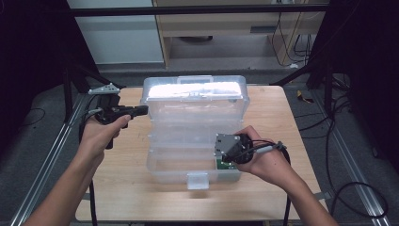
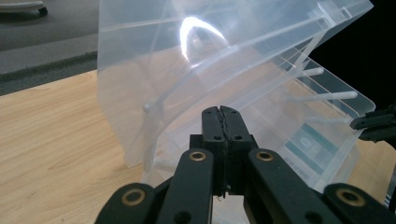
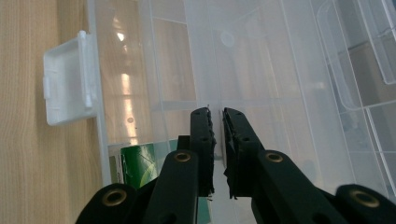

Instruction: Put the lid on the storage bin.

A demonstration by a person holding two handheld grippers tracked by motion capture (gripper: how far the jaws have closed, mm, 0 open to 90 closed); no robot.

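Observation:
A clear plastic tiered organiser box (image 1: 195,132) stands open on the wooden table (image 1: 122,188), its lid (image 1: 195,92) raised at the back. My left gripper (image 1: 145,110) is shut and empty, its tips right by the lid's left edge. In the left gripper view its jaws (image 2: 220,112) meet in front of the box's clear side wall (image 2: 154,84). My right gripper (image 1: 219,157) is at the box's front right corner. In the right gripper view its jaws (image 3: 215,114) are closed on a thin clear tray wall (image 3: 212,70). A green card (image 3: 137,170) lies in the bottom compartment.
The box's white latch flap (image 1: 197,180) hangs over the front wall toward me. Bare table lies left and right of the box. Dark metal frame bars (image 1: 70,89) and cables (image 1: 339,141) flank the table. The right gripper's tips (image 2: 373,126) show beyond the box in the left gripper view.

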